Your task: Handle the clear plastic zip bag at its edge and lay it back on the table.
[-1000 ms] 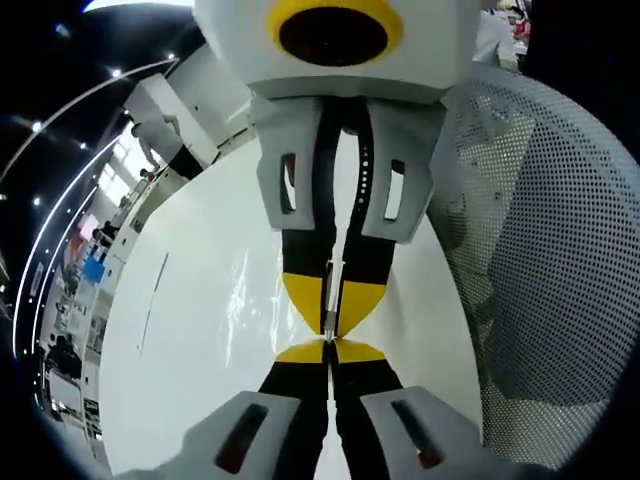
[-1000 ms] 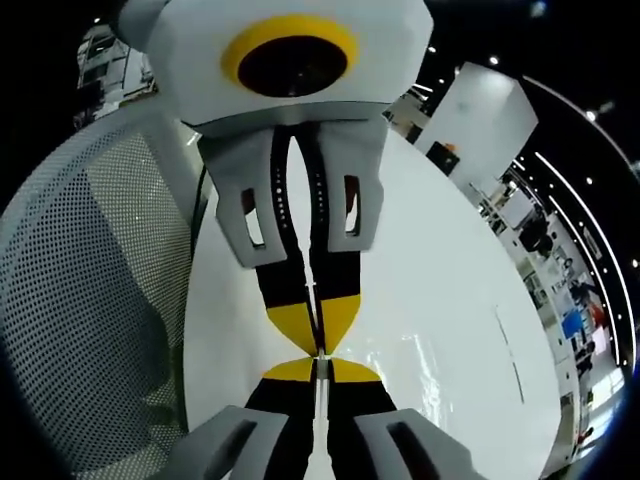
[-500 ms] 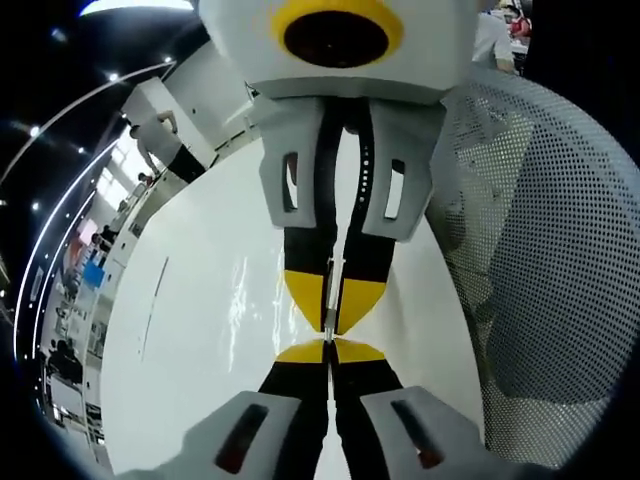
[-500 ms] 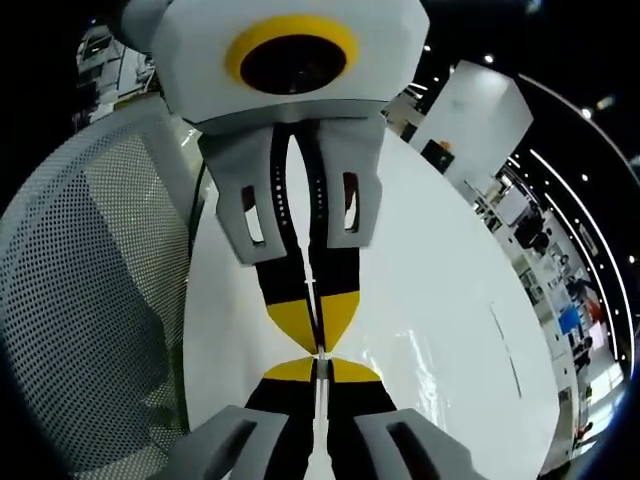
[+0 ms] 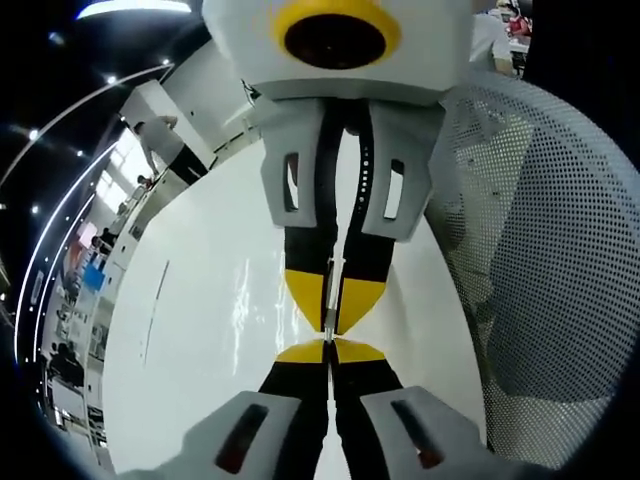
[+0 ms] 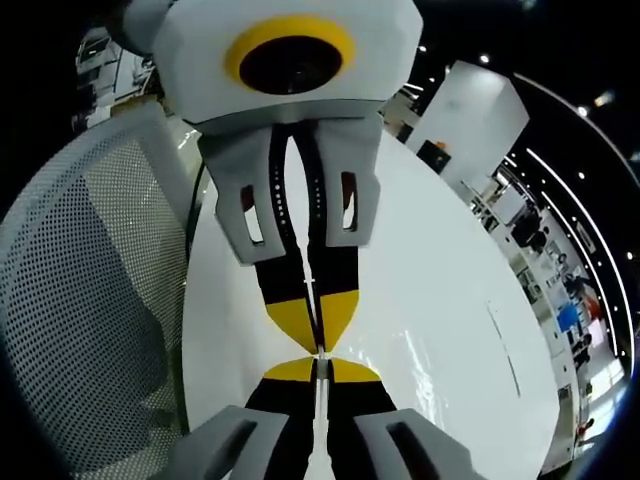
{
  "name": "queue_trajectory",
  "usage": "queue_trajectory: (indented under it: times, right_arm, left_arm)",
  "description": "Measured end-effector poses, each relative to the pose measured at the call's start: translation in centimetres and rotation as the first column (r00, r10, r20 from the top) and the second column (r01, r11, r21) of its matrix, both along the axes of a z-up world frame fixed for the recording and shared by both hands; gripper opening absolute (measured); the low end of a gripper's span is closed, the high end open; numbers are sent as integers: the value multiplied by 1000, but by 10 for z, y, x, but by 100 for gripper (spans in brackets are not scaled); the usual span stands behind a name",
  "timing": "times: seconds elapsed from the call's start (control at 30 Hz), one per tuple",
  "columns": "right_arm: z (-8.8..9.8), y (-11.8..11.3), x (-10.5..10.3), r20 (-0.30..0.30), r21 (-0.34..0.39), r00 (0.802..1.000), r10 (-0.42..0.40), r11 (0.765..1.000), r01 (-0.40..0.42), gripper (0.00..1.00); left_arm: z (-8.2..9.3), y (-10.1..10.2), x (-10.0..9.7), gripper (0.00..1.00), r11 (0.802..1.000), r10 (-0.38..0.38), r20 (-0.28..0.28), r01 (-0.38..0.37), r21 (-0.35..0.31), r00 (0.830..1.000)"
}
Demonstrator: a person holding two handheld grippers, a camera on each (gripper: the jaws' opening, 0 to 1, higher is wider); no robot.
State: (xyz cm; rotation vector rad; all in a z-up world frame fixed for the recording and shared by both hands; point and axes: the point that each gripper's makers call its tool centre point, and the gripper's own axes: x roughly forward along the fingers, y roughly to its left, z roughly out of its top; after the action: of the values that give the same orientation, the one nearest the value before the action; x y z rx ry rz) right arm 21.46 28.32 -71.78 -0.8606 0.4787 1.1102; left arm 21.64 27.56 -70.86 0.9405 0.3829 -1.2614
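Glossy white table

I see the table (image 5: 200,330) running from six toward twelve o'clock in the left gripper view; something clear glints on it near nine o'clock of centre, too faint for me to identify.

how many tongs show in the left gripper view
2: left tongs rise from the bottom, right tongs reach down from the top, both shut, tips meeting over the white table.

Open white table (image 5: 200,330) one side, mesh chair back (image 5: 540,250) close alongside.
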Motion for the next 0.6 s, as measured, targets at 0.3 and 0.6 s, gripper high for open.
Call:
queue_trajectory:
  times: [0.3, 0.6]
  right_arm:
    - [1, 1, 1, 4, 3, 1000, 3, 1000, -3, 0]
    - [2, -2, -1, 0, 8, 1000, 1, 1000, -1, 0]
  left_arm:
    - [1, 3, 1, 0, 1000, 9, 0, -9, -3, 1000]
    - [2, 5, -1, 0, 1000, 17, -6, -17, -6, 1000]
